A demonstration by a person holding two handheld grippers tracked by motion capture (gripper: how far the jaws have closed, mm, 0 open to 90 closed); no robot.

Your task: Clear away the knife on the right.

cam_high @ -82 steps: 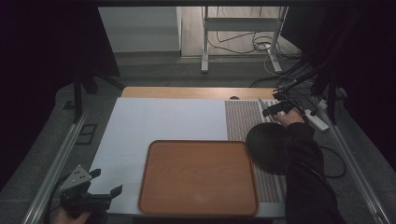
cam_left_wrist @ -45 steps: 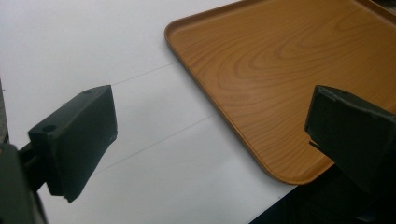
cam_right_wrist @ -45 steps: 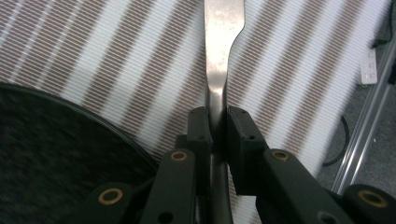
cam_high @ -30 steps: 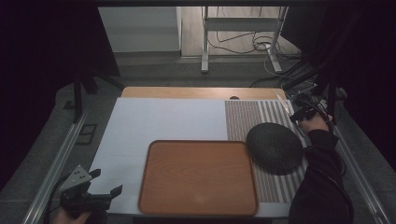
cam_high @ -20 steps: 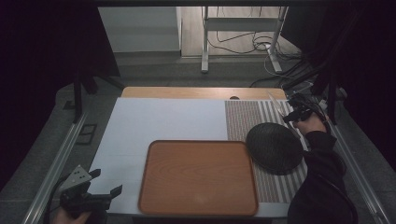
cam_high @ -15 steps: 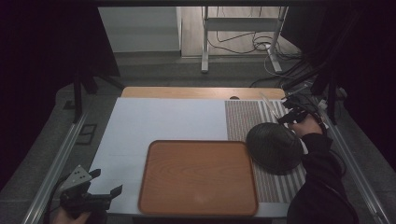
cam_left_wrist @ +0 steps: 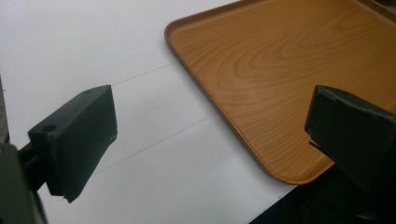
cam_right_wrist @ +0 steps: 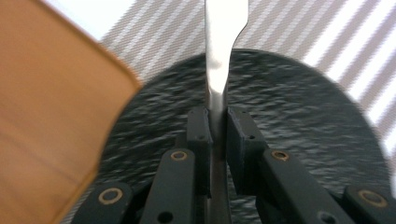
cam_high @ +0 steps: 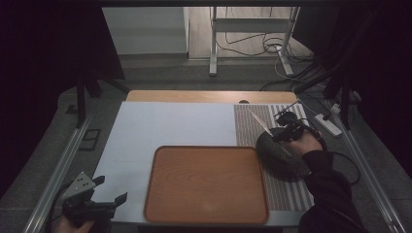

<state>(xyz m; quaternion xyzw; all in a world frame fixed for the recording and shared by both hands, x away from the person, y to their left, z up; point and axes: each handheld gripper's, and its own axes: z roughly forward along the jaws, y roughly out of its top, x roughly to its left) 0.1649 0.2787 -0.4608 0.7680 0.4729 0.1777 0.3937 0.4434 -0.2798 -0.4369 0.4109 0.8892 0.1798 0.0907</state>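
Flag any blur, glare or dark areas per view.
High view: dim, black surround, white table mat lit. Left gripper view: sharp, brown wooden tray evenly lit. Right gripper view: motion-blurred; shiny metal utensil glares over the round black plate.

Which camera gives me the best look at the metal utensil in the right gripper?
The right gripper view: the silver utensil runs straight up from the shut jaws, over the dark plate. The high view shows it as a thin pale sliver ahead of the right gripper.

The right gripper (cam_high: pixel 283 134) is now coming back over the plate (cam_high: pixel 282 158), carrying a knife (cam_high: pixel 261 123) clamped between its jaws, blade pointing away past the plate's far rim.
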